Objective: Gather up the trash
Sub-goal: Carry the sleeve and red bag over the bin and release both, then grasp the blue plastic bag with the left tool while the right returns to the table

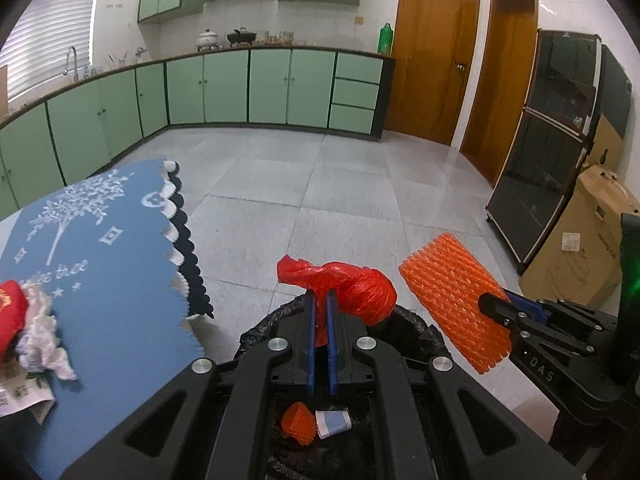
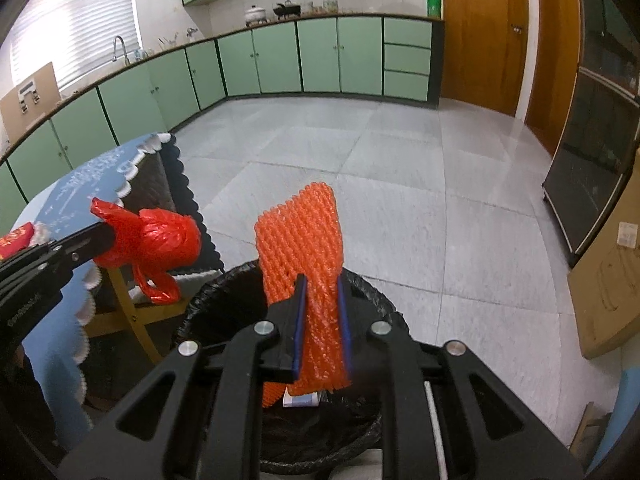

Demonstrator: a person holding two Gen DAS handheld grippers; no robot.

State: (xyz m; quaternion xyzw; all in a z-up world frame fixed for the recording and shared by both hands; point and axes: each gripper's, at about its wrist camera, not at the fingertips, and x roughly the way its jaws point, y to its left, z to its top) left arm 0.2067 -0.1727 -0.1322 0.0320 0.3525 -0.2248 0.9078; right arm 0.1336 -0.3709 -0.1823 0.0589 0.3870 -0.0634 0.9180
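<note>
My left gripper [image 1: 320,300] is shut on a crumpled red plastic bag [image 1: 352,286] and holds it above the black-lined trash bin [image 1: 260,332]. It also shows in the right wrist view [image 2: 152,240]. My right gripper [image 2: 322,284] is shut on an orange foam net [image 2: 304,240], held upright over the bin [image 2: 208,296]. The net also shows in the left wrist view [image 1: 456,300]. Inside the bin lie an orange net piece [image 1: 296,424] and a small paper cup [image 1: 333,423].
A table with a blue cloth [image 1: 100,280] stands left of the bin, carrying crumpled white paper [image 1: 40,336] and a red packet [image 1: 10,312]. A cardboard box [image 1: 576,256] and dark cabinet [image 1: 552,148] stand at right. Green kitchen cabinets line the far wall.
</note>
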